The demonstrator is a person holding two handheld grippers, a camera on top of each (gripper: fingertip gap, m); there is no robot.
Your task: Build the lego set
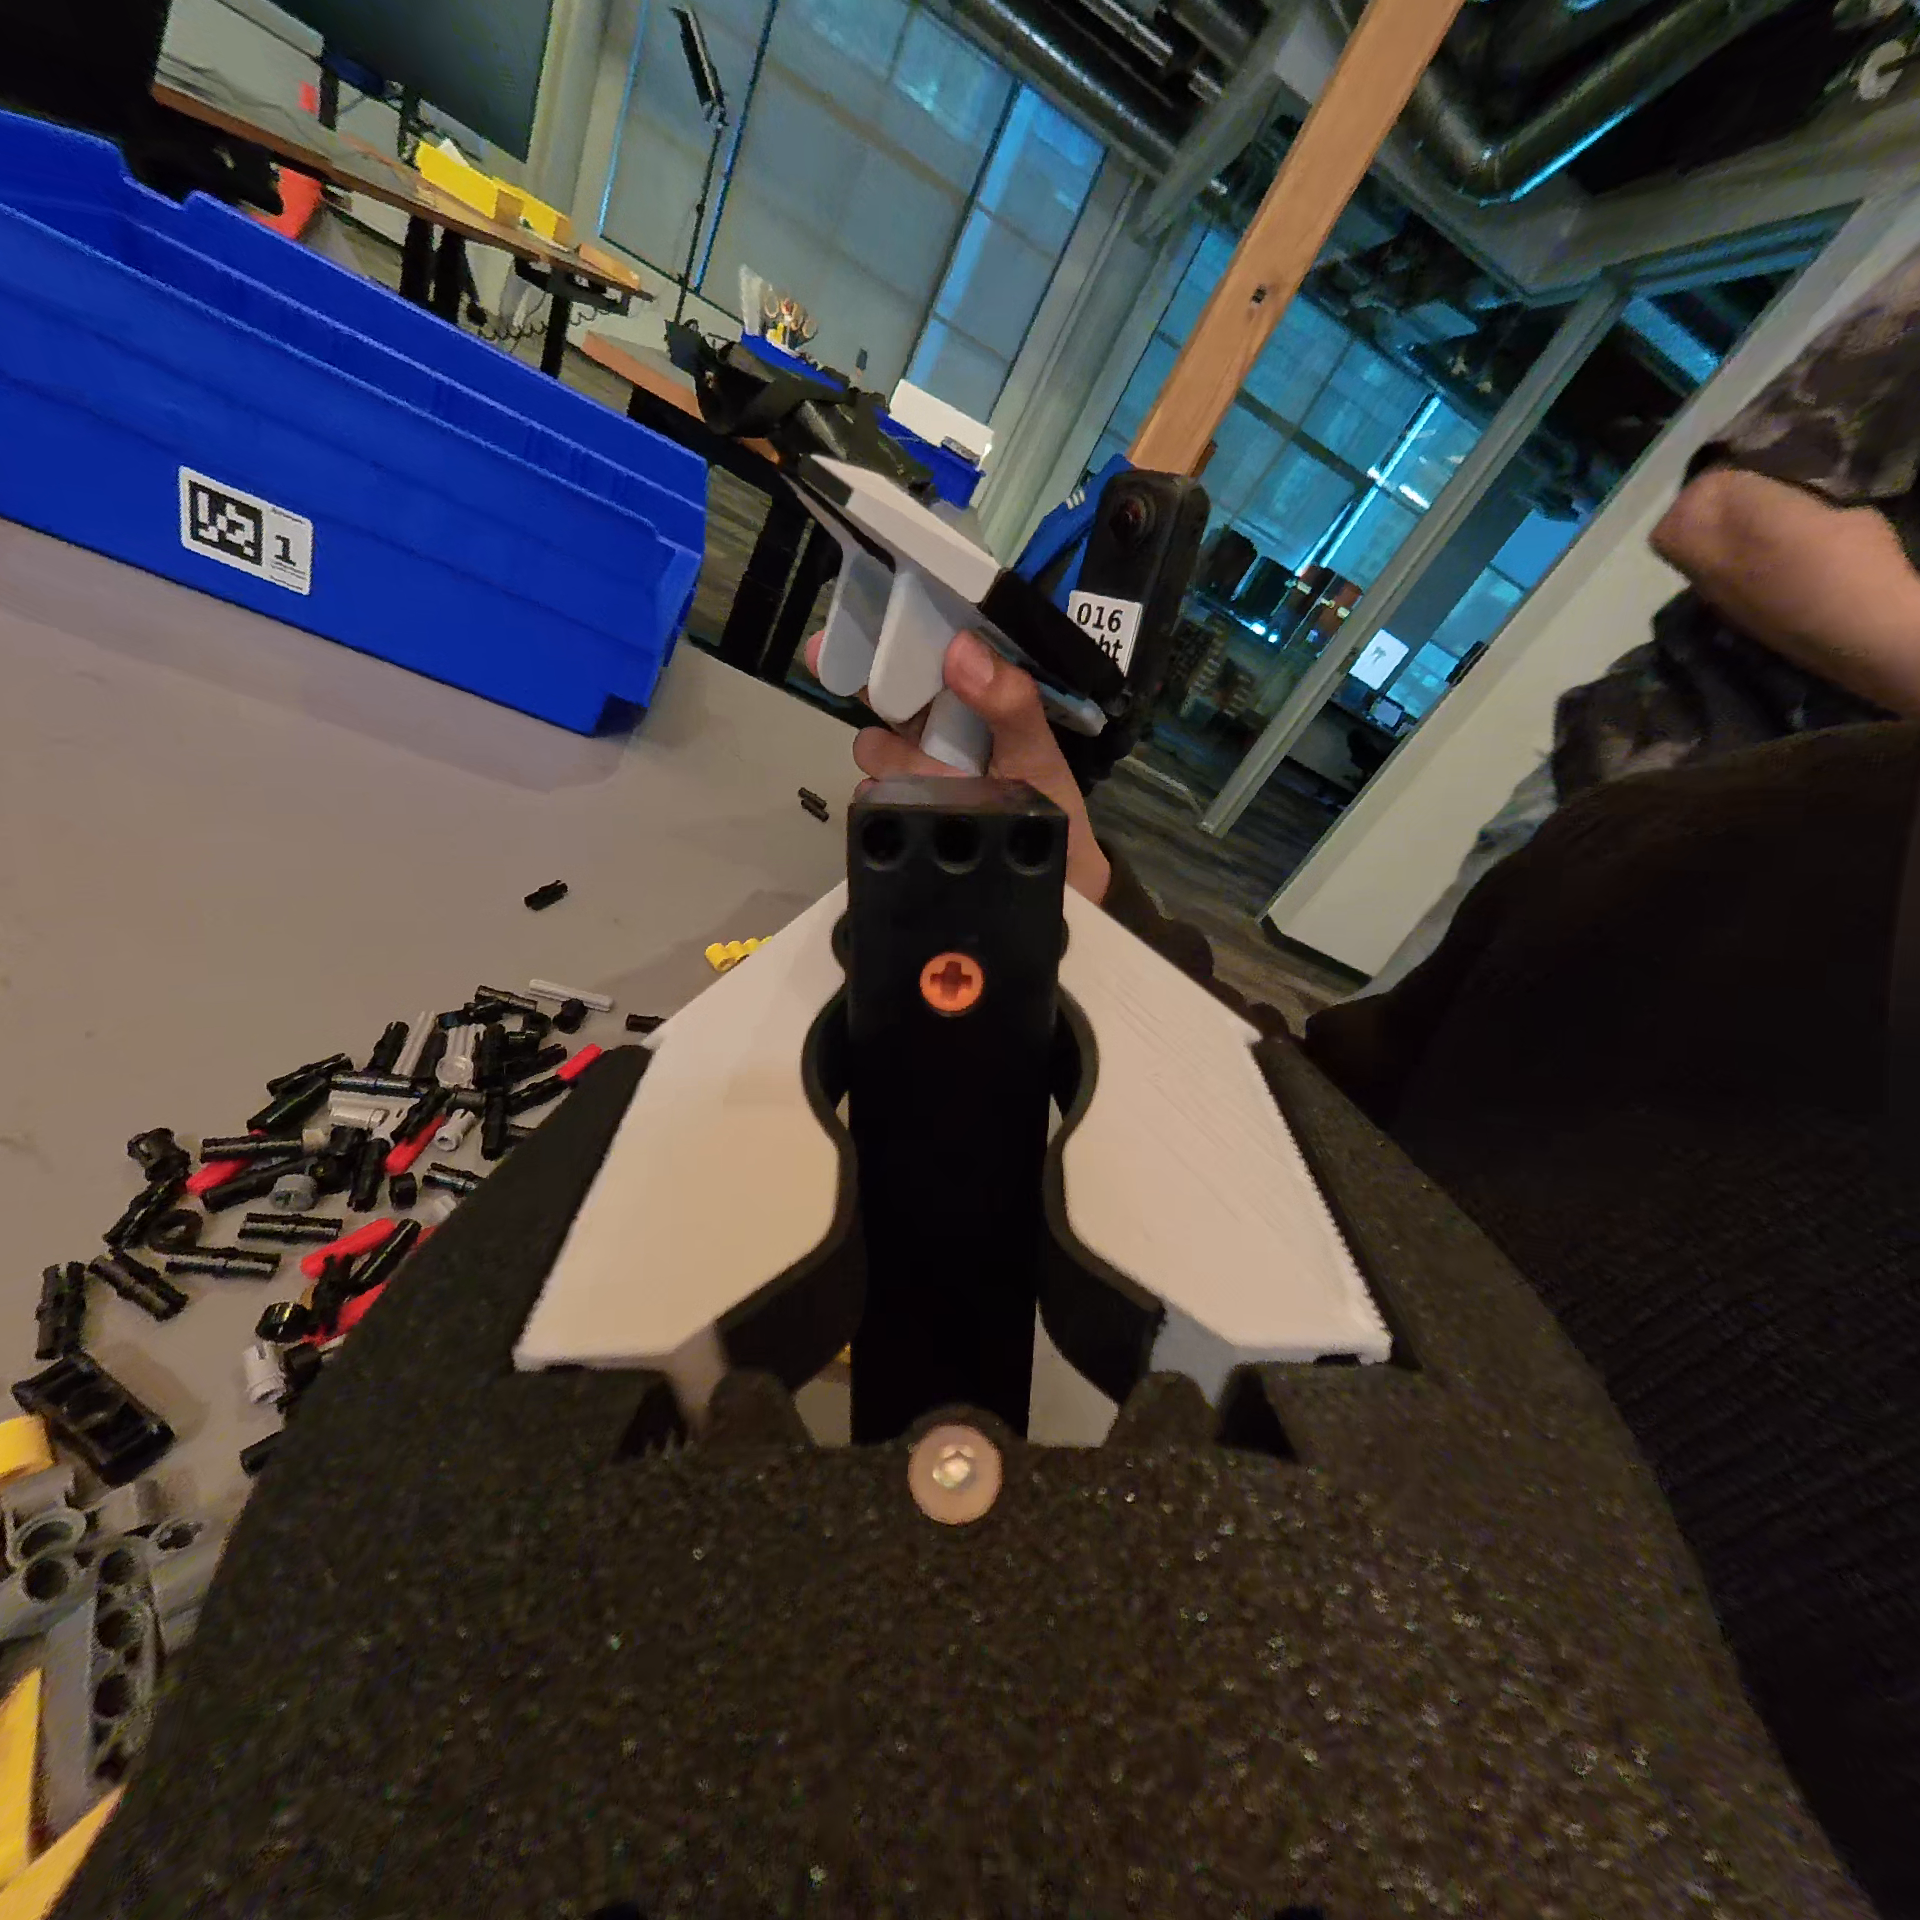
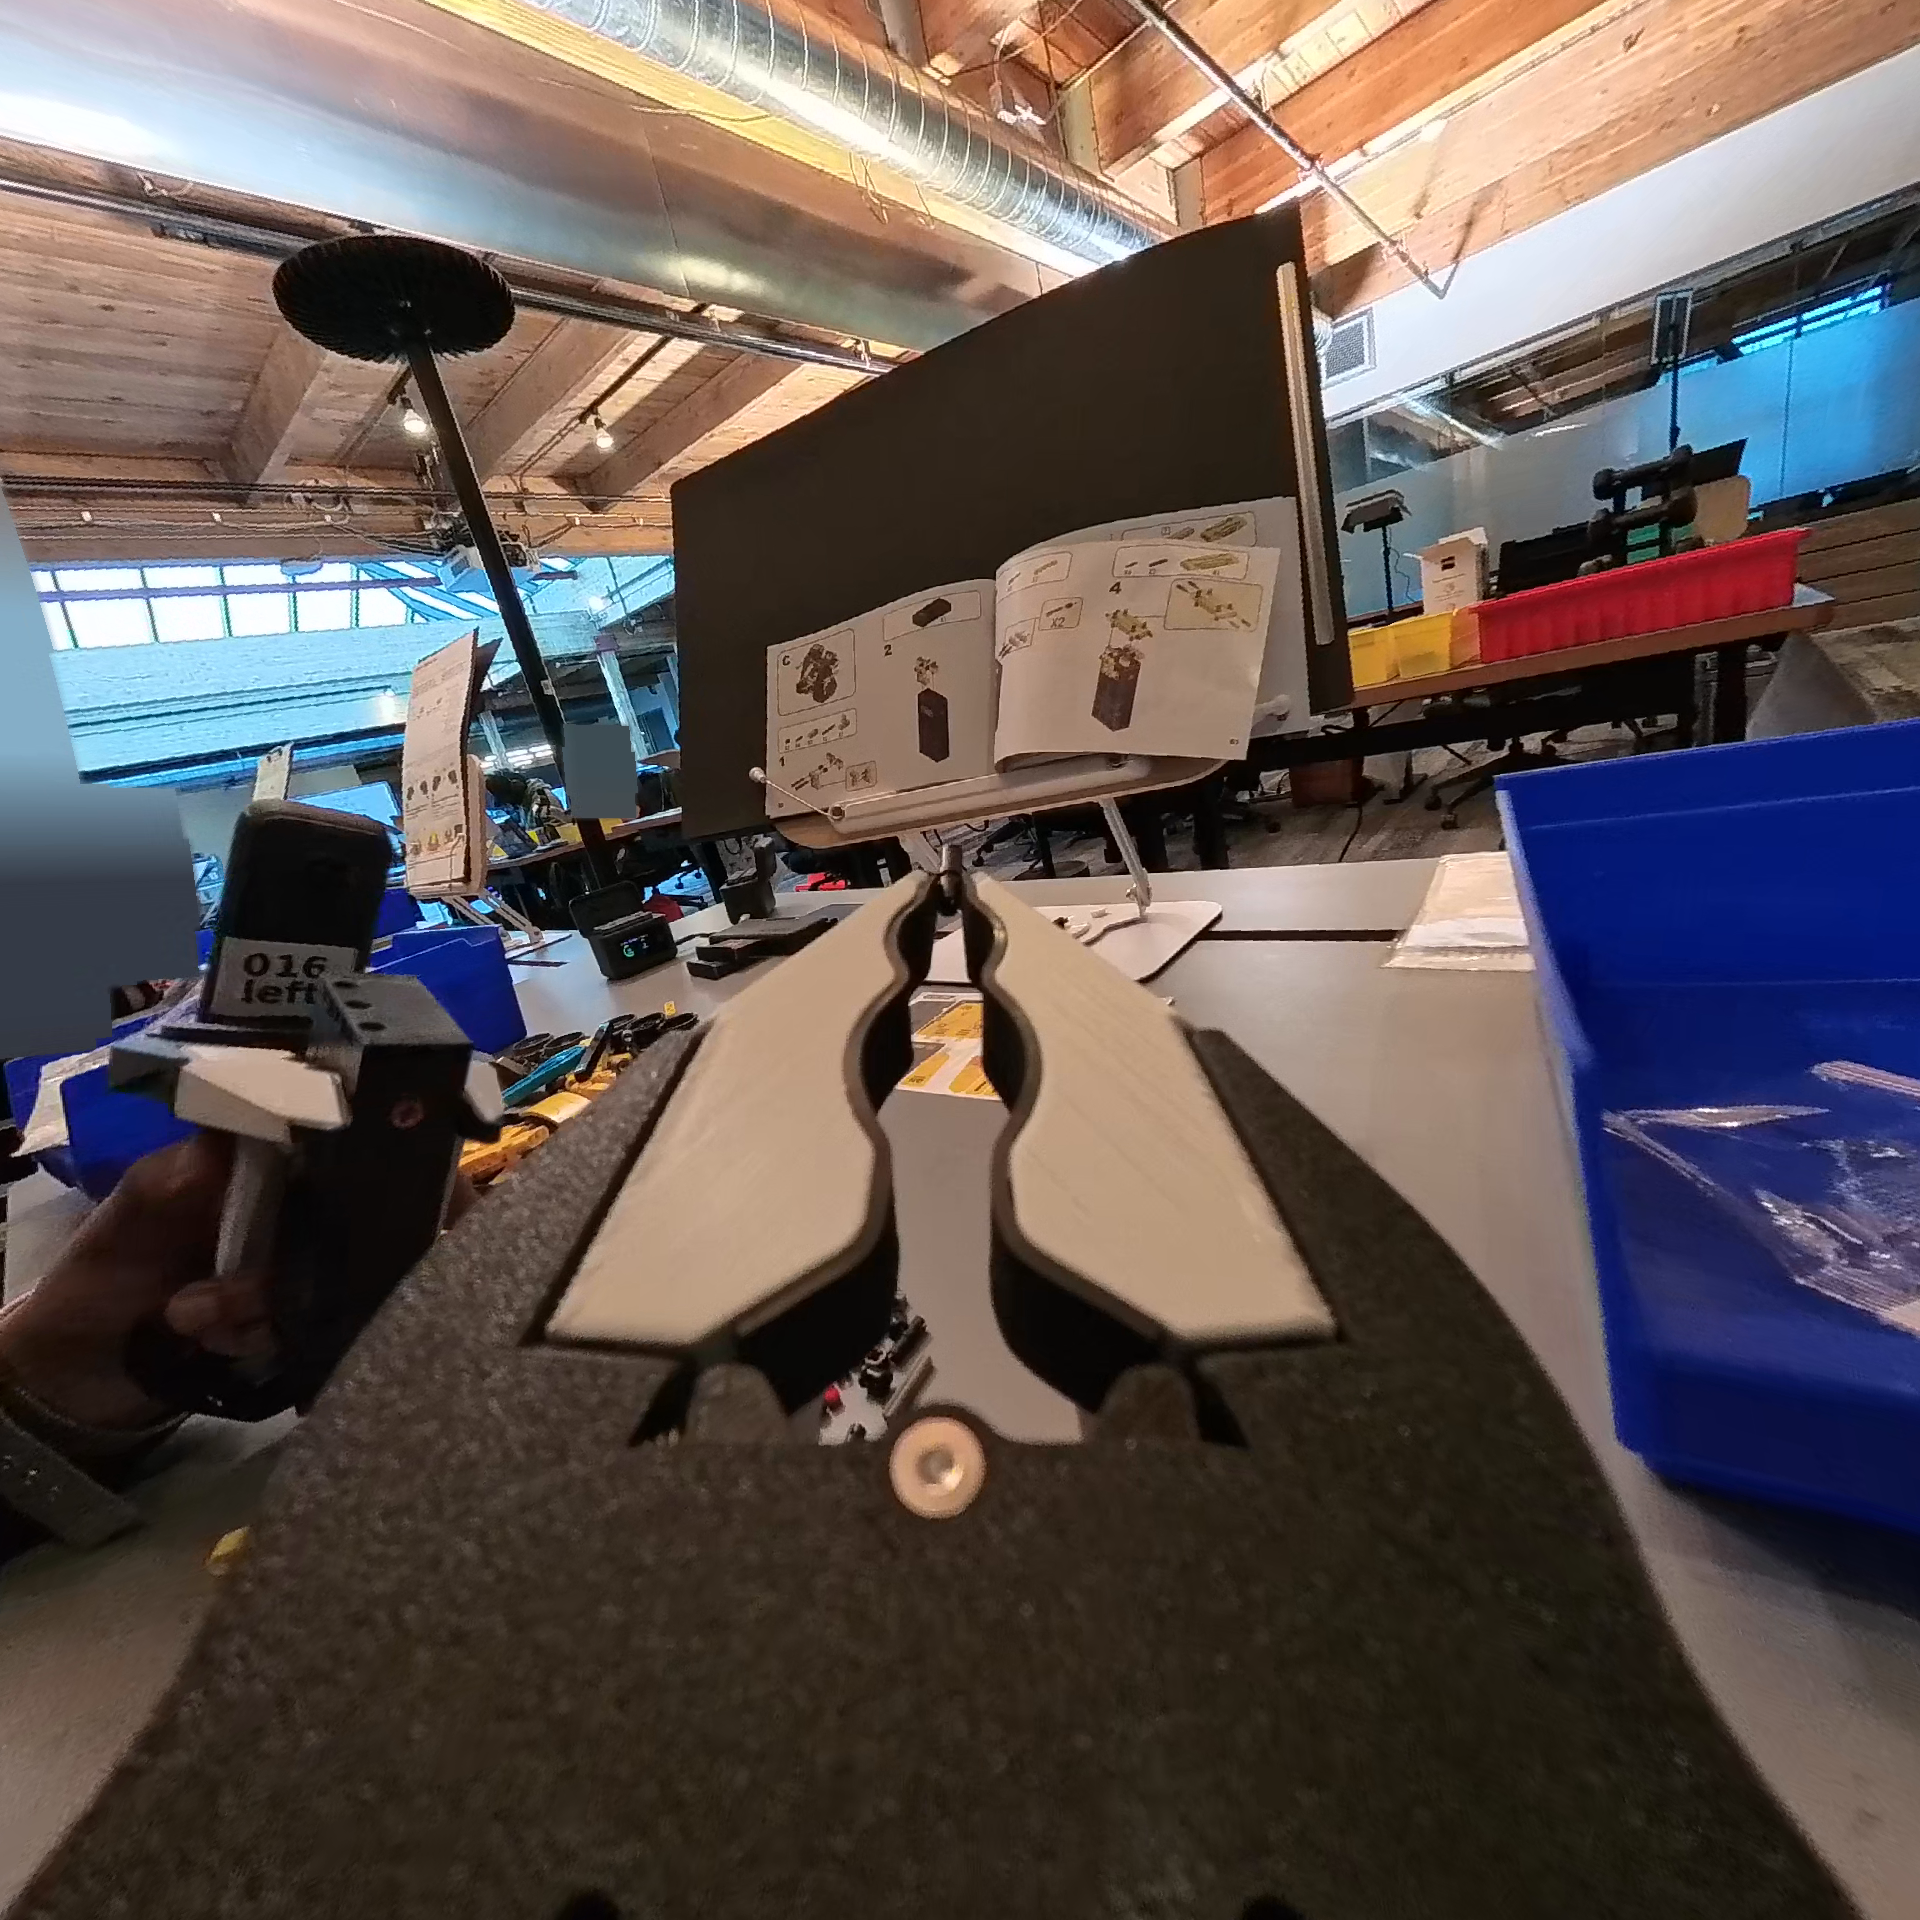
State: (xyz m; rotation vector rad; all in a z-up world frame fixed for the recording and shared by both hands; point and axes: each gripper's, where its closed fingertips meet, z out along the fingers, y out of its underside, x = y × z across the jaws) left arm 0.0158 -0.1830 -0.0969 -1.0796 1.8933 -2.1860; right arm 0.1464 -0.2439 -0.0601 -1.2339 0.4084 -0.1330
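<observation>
The left gripper (image 1: 951,914) is clamped on a tall black block (image 1: 948,1101), a building-set piece with an orange cross-pin on its face and three holes along its top edge. The block's long axis runs straight out along the fingers, toward twelve o'clock in the left wrist view. Beyond its top end, also at twelve o'clock, the right gripper (image 1: 831,488) is held in a hand (image 1: 997,727), close to the block.

In the right wrist view the right gripper is nearly closed, pinching a small dark pin (image 2: 948,891) at its fingertips. The left gripper with its block lies at nine o'clock from it and apart.

A scatter of small black, red and grey pins (image 1: 343,1153) lies on the grey desk (image 1: 260,779) at eight o'clock of the left gripper. A blue bin (image 1: 416,488) stands at ten o'clock. An open instruction booklet (image 2: 1023,665) rests on a stand ahead of the right gripper.
</observation>
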